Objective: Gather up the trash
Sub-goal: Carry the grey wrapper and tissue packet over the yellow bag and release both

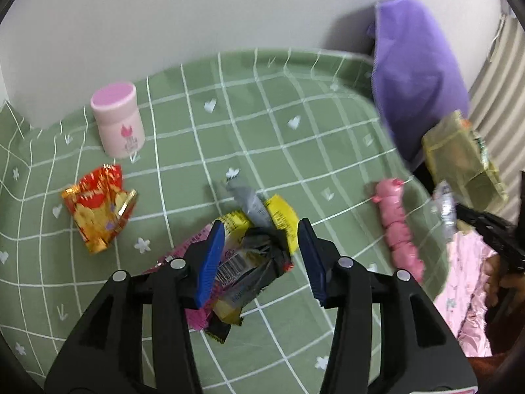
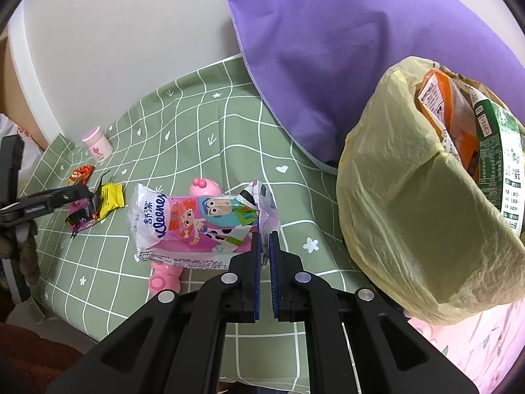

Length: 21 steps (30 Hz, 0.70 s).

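My left gripper (image 1: 261, 229) is open, its jaws on either side of a heap of crumpled wrappers (image 1: 252, 239), yellow, black, grey and pink, on the green checked cloth (image 1: 249, 124). A red and gold snack wrapper (image 1: 98, 207) lies to the left. My right gripper (image 2: 264, 239) is shut on the end of an empty Kleenex tissue packet (image 2: 193, 223) and holds it over the cloth. The yellow trash bag (image 2: 416, 203), open and holding cartons, is close on the right. In the left wrist view the right gripper (image 1: 459, 210) shows blurred beside the bag (image 1: 459, 161).
A pink lidded jar (image 1: 118, 121) stands at the back left. A pink plastic toy (image 1: 397, 226) lies on the cloth under the tissue packet. A purple pillow (image 2: 344, 52) leans on the white wall behind. Pink bedding (image 2: 475, 351) lies at the right.
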Each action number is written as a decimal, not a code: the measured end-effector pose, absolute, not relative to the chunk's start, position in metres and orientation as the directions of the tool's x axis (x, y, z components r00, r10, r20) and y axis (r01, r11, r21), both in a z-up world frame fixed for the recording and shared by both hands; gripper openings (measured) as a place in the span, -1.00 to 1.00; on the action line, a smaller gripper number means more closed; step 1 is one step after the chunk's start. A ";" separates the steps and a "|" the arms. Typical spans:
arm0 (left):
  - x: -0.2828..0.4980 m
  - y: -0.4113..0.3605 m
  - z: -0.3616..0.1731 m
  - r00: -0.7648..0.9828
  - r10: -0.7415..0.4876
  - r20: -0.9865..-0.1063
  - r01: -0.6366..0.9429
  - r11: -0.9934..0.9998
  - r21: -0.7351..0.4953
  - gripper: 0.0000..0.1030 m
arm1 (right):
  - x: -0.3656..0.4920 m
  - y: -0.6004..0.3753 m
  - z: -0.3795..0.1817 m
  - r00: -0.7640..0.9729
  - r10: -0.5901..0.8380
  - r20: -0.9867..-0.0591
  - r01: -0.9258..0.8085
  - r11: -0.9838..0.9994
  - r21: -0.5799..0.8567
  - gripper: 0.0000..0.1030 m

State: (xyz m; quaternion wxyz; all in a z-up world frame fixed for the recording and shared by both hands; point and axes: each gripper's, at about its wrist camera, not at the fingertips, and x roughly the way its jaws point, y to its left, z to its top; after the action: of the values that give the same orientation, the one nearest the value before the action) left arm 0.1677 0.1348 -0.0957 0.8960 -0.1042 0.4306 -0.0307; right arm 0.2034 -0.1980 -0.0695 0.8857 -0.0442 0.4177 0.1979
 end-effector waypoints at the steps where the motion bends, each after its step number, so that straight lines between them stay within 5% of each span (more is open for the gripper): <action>1: 0.173 0.133 -0.102 0.606 -0.133 -0.784 -0.050 0.978 -0.204 -0.16 | 0.203 -0.197 -0.070 0.571 0.314 -0.758 -0.389 0.917 0.087 -0.86; 3: 0.178 0.131 -0.111 0.580 -0.121 -0.806 -0.074 0.977 -0.200 -0.16 | 0.202 -0.196 -0.070 0.572 0.314 -0.758 -0.393 0.916 0.083 -0.86; 4: 0.179 0.130 -0.113 0.577 -0.120 -0.808 -0.077 0.977 -0.200 -0.36 | 0.202 -0.196 -0.069 0.573 0.311 -0.758 -0.395 0.915 0.076 -0.86; 7: 0.179 0.124 -0.108 0.590 -0.153 -0.793 -0.039 0.975 -0.218 -0.49 | 0.200 -0.196 -0.066 0.586 0.291 -0.757 -0.398 0.916 0.044 -0.86; 21: 0.218 0.033 0.033 0.749 -0.356 -0.558 0.301 0.934 -0.192 -0.50 | 0.193 -0.250 0.012 0.763 0.176 -0.623 -0.275 0.959 -0.066 -0.86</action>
State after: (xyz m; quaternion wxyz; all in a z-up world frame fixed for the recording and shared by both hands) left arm 0.2176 0.0329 0.0330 0.9342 -0.0451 0.3072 -0.1759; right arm 0.1930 -0.2499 0.0124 0.9356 -0.0768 0.3228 0.1204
